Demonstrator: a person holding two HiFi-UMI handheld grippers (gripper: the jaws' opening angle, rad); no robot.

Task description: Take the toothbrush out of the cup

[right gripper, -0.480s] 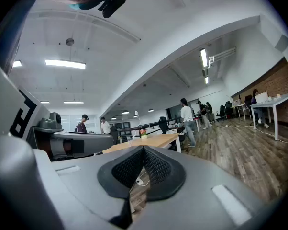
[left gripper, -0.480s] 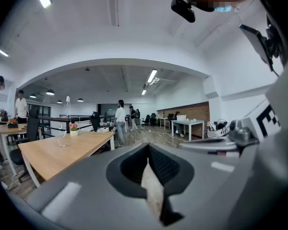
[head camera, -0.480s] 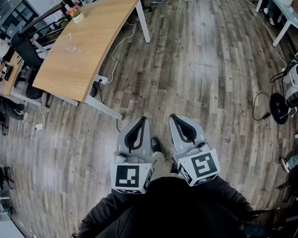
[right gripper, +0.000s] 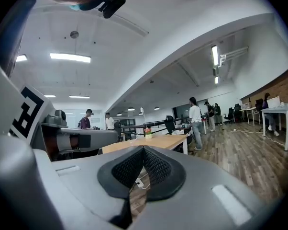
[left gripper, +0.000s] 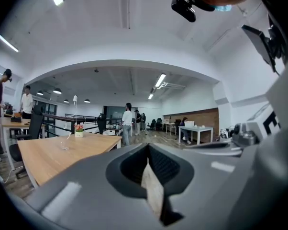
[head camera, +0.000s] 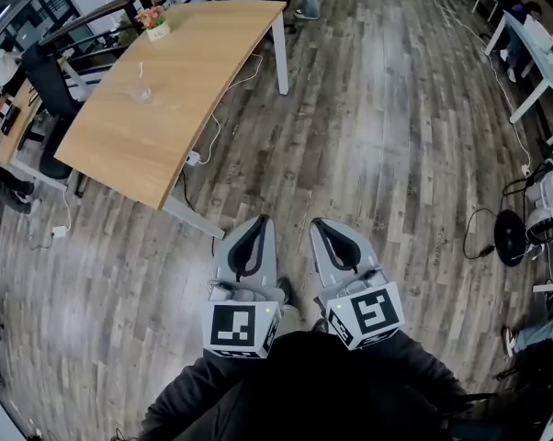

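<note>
**A:** Quick, arms. How do they sit?

**B:** Both forearms in dark sleeves (head camera: 304, 389), tucked close to the body. Left gripper (head camera: 264, 219) & right gripper (head camera: 317, 221) are side by side just in front of the torso. Noses point fwd, approx. level, a touch down.

**A:** Any slant?

**B:** Both angle inward a bit, so the tips are nearer each other than the back ends, but not touching. The right slants more. Its marker cube (head camera: 369, 312) looks skewed in the head view, while the left cube (head camera: 238, 327) sits nearly square.

**A:** Jaws?

**B:** Pressed together on both, tip to tip, w/ nothing pinched. Each gripper's own view shows only wood floor (head camera: 378, 136) through the slit behind the tips.

**A:** And the toothbrush?

**B:** Thin pale toothbrush (head camera: 141, 70) stands up in the clear cup (head camera: 140, 91). The cup is on the wooden table (head camera: 180, 122), upper left in the head view. A small flower pot (head camera: 155, 28) sits further along the same top, nr the far edge.

**A:** Near the hands?

**B:** No, cup & table are well apart from both grippers, w/ a stretch of floor between. Both grippers hang over the floor, ahead of the person's shoe (head camera: 286, 290).

**A:** Anything else?

**B:** People (left gripper: 127, 123) stand in the bkgd beyond the table.
</note>
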